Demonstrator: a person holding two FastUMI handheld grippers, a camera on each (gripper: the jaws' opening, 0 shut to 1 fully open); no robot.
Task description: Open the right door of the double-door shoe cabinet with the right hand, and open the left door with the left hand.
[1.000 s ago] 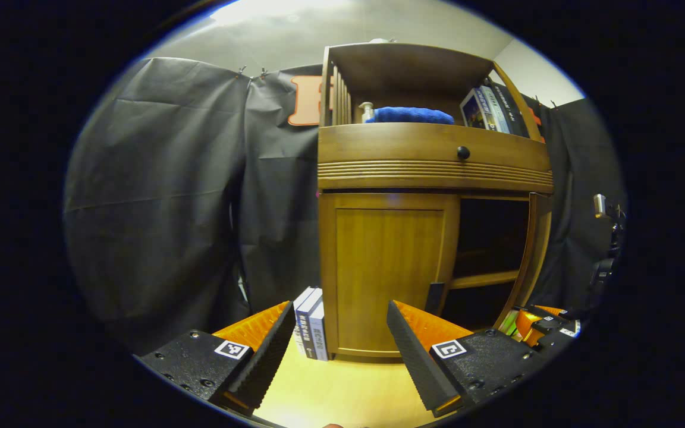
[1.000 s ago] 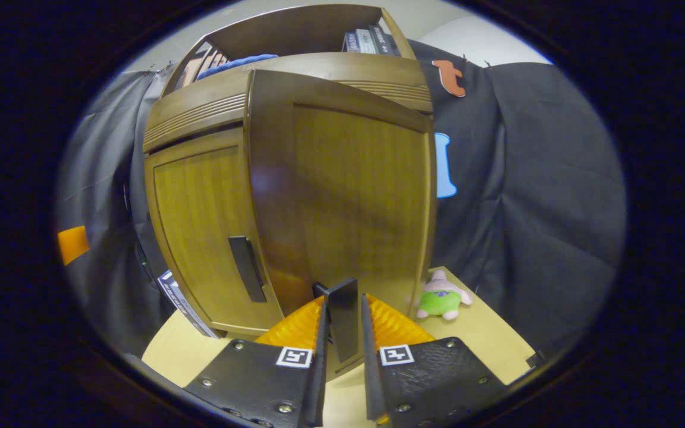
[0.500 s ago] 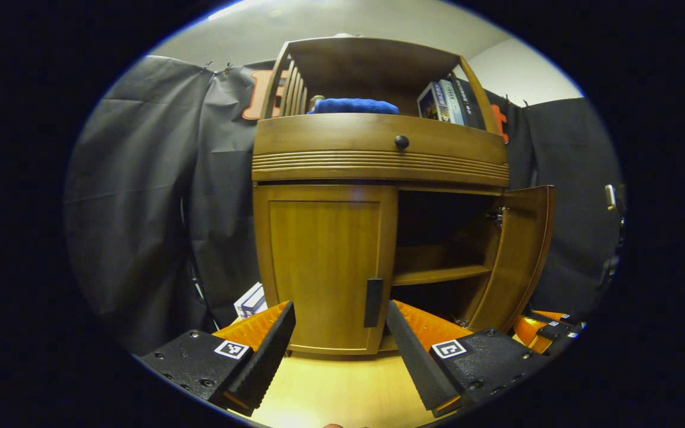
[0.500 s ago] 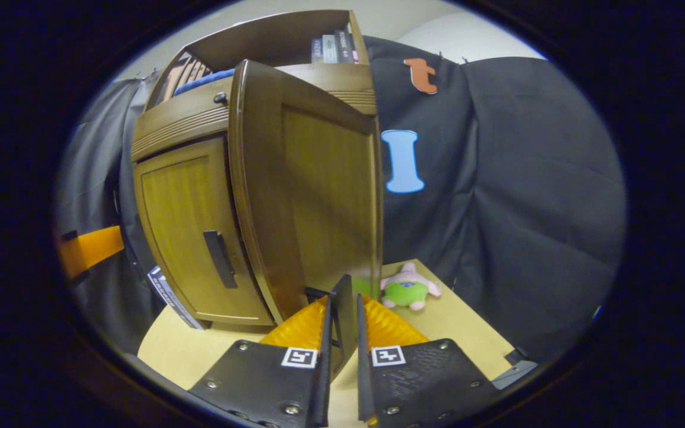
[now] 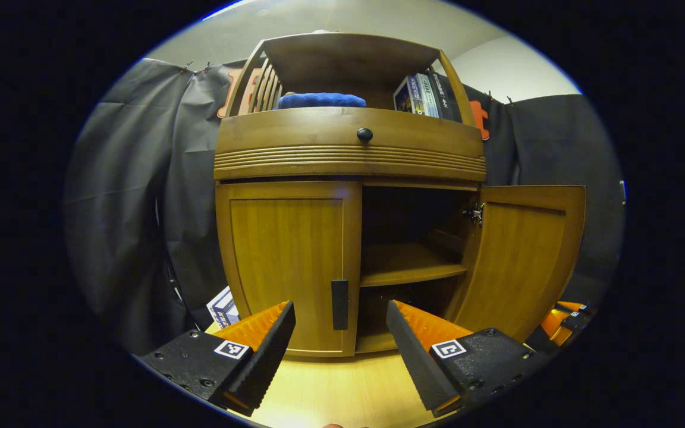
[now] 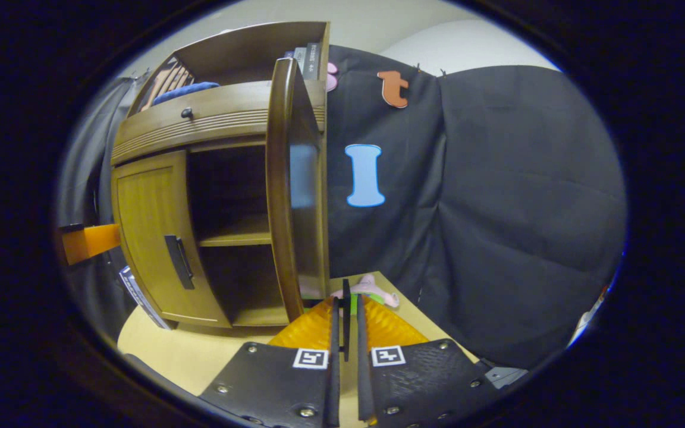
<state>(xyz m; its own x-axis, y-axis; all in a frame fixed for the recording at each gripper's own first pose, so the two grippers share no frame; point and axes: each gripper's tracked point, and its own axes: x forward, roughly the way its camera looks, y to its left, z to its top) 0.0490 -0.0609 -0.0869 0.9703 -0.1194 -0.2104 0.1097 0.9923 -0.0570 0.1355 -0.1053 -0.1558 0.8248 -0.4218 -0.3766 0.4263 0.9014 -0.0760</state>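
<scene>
Shoe cabinet [image 5: 348,154] stood on the pale table [image 5: 342,392] straight ahead of you in the left gripper view, its right door [image 5: 521,255] swung wide and its left door [image 5: 289,261] shut. Your left gripper [image 5: 339,333] was spread wide and held nothing, the dark left handle [image 5: 339,304] showing in the gap between the fingers but farther off, not touched. If you closed short of it, the pads would meet on air; if you came in off-line, one finger could strike the door face or the open shelf [image 5: 411,273] beside it.

In the right gripper view, your right gripper [image 6: 346,333] was clamped narrow on the right handle [image 6: 346,315], the right door seen nearly edge-on. Pulling further risked straining the hinge or dragging the cabinet across the table. The plush toy [image 6: 369,288] lay just behind that door, and the door's sweep could knock it. Letting go with a sideways tug might swing the door partway back.
</scene>
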